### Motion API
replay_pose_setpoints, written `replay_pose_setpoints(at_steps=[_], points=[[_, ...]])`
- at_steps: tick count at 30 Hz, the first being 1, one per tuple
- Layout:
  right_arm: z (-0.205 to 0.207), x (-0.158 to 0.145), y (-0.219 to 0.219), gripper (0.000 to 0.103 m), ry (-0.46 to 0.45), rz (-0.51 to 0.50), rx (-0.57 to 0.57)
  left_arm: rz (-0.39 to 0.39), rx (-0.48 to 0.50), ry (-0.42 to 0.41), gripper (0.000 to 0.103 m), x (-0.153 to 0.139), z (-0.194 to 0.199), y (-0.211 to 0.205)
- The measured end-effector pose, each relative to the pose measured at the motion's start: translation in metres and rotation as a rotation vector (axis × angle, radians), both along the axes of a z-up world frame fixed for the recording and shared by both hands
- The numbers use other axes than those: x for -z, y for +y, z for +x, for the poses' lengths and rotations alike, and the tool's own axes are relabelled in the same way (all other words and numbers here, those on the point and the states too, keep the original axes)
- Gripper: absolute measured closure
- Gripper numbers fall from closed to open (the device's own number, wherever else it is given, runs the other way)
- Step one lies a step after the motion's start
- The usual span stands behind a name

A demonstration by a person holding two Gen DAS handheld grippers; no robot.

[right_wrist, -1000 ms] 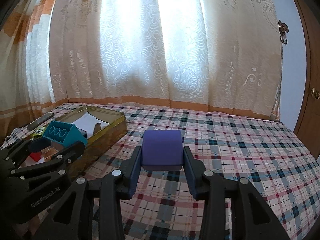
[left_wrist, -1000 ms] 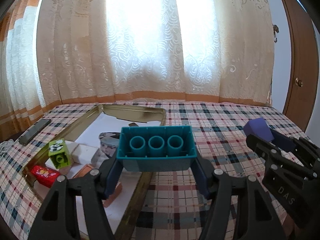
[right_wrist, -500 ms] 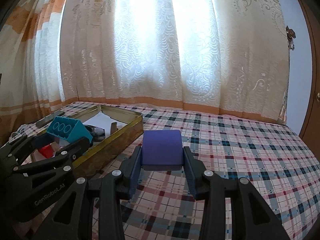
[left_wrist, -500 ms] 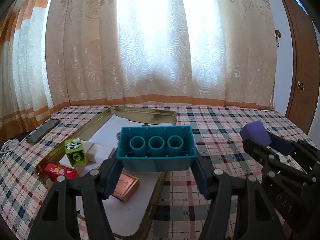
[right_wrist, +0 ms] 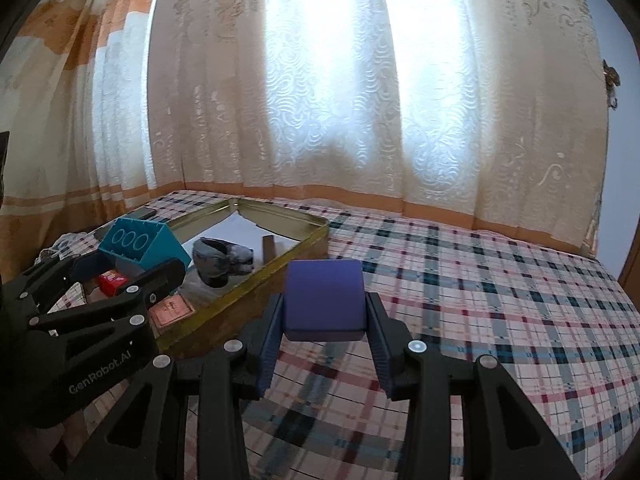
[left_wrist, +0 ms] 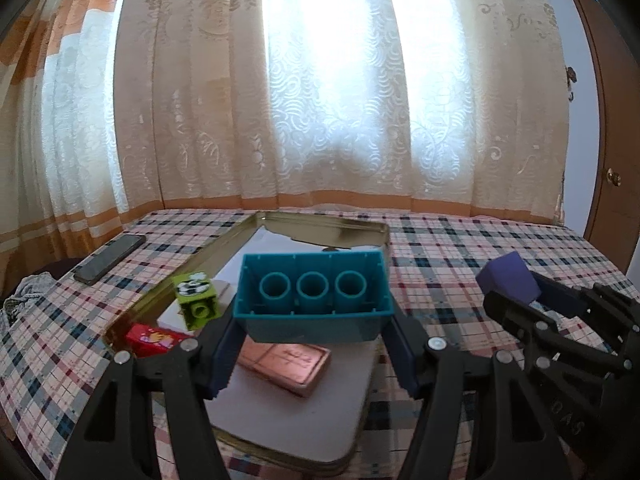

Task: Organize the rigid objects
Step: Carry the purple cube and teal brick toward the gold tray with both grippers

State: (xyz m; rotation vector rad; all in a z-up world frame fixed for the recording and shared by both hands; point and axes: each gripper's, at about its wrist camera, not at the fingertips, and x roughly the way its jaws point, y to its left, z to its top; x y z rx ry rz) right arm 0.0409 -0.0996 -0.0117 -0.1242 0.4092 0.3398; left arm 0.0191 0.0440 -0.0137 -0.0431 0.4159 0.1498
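We find several items already in the gold metal tin [left_wrist: 224, 248]; our left gripper [left_wrist: 314, 354] clamps a teal plastic brick [left_wrist: 314, 300], our right gripper [right_wrist: 324, 338] a purple block [right_wrist: 324, 300], both unplaced.

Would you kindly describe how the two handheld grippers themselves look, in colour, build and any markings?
Both are black plastic linkage frames with triangular cut-outs and silver rivet pins. The left gripper and right gripper carry ribbed dark navy finger pads. White "GenRobot.AI" lettering runs along the left gripper's side in the right wrist view. No cables or sleeves are visible.
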Motion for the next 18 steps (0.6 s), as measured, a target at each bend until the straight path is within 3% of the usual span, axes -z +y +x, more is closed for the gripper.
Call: replay_pose_setpoints(at_steps=[18], points=[[0.005,-0.019,0.043,0.06,-0.007,-0.003,-0.109,-0.011,-0.114,0.005,0.039,-0.008,-0.008,0.062]])
